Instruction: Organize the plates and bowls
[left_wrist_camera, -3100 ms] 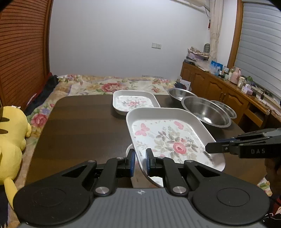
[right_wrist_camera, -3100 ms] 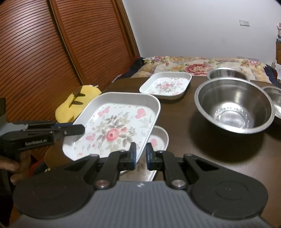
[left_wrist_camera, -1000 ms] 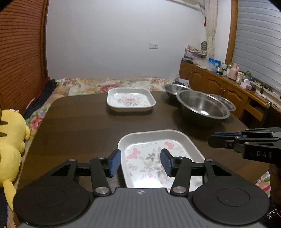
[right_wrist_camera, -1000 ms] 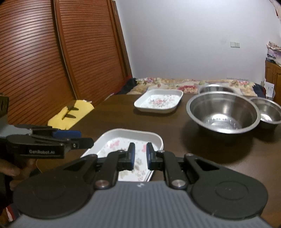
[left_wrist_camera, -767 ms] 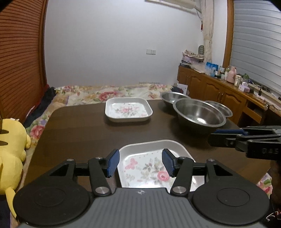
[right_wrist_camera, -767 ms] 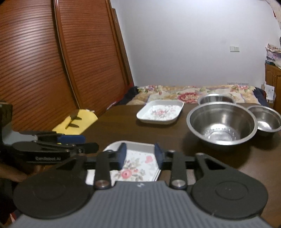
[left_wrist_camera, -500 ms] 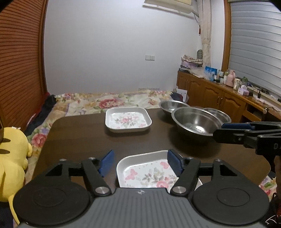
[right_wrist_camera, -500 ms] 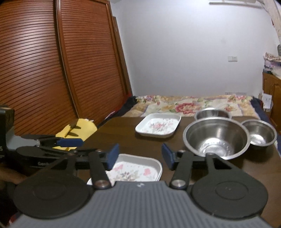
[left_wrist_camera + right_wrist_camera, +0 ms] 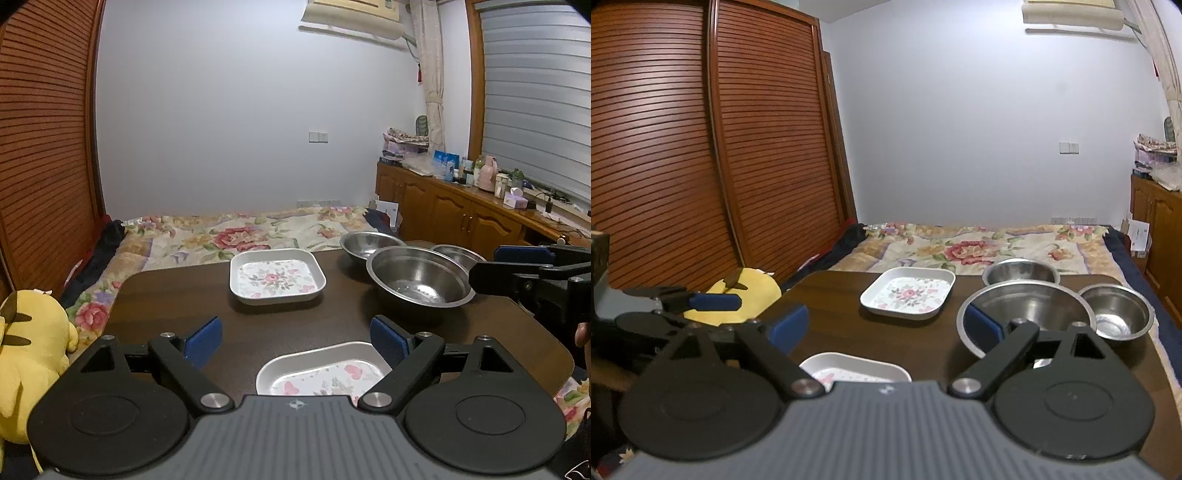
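Left wrist view: the left gripper (image 9: 295,338) hangs above the near tray (image 9: 325,373), jaws wide apart and empty, so the tray lies flat on the table (image 9: 166,295) at its near edge. The right gripper (image 9: 886,325) is likewise spread with nothing between its pads. Whether a smaller plate sits under the near tray I cannot tell; the gripper bodies hide it. The far tray (image 9: 275,280) rests alone mid-table, well apart, probably the next piece to stack. Three steel bowls cluster on the right: the big bowl (image 9: 419,277) in front, two smaller ones (image 9: 1119,314) just behind and beside it, apparently not yet nested.
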Demonstrator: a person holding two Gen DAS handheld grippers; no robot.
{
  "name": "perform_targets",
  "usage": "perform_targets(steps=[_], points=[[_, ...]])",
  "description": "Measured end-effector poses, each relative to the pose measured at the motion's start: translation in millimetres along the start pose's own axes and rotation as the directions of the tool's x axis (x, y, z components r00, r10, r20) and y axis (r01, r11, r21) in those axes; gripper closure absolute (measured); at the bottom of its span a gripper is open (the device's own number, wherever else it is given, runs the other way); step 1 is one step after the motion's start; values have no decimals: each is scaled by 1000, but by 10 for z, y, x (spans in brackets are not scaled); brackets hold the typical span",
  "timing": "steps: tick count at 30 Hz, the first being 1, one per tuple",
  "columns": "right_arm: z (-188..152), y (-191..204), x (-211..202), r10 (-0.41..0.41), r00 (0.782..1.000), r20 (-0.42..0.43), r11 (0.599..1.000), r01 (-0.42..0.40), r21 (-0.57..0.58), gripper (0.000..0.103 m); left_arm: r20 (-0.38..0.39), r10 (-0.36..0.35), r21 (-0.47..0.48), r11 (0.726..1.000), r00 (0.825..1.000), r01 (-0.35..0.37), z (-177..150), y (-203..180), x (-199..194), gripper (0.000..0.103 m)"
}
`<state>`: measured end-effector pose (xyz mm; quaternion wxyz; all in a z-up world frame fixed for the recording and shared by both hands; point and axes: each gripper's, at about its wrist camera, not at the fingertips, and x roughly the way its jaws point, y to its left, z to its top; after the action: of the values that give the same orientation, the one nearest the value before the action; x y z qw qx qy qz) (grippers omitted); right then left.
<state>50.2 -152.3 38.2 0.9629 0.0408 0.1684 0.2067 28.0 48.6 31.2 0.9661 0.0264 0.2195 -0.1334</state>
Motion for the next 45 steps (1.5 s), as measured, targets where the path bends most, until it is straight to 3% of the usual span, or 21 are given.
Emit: perform_targets(steps=[8,16,21,33,38,45], points=[[119,-35,143,17,1000,-8,1000,-17,-23,11,11,-2,23,1000,1000,2,104,39,122,12],[335,-175,555,39,998,-53,998,-42,-43,13,-7,16,25,1000,1000,-16,258,237,521,13],[455,-284,906,54,991,-120,998,-58,-25,24,-29,31,-3,1000,999,-31,401,425,796,15],[482,-475,1784,61,952,-300,998,-62,8,52,-108,12,-48,999,994,-17,625,727,1522,34],[431,-552,2066,42,927,-372,999,-41,11,56,-159,11,-56,998,987,-20,592,822,1844,44],[433,-614,2293,29,896,-444,1000,-31,1,61,-210,-6,-71,997,978,-10,522,913,2172,50]])
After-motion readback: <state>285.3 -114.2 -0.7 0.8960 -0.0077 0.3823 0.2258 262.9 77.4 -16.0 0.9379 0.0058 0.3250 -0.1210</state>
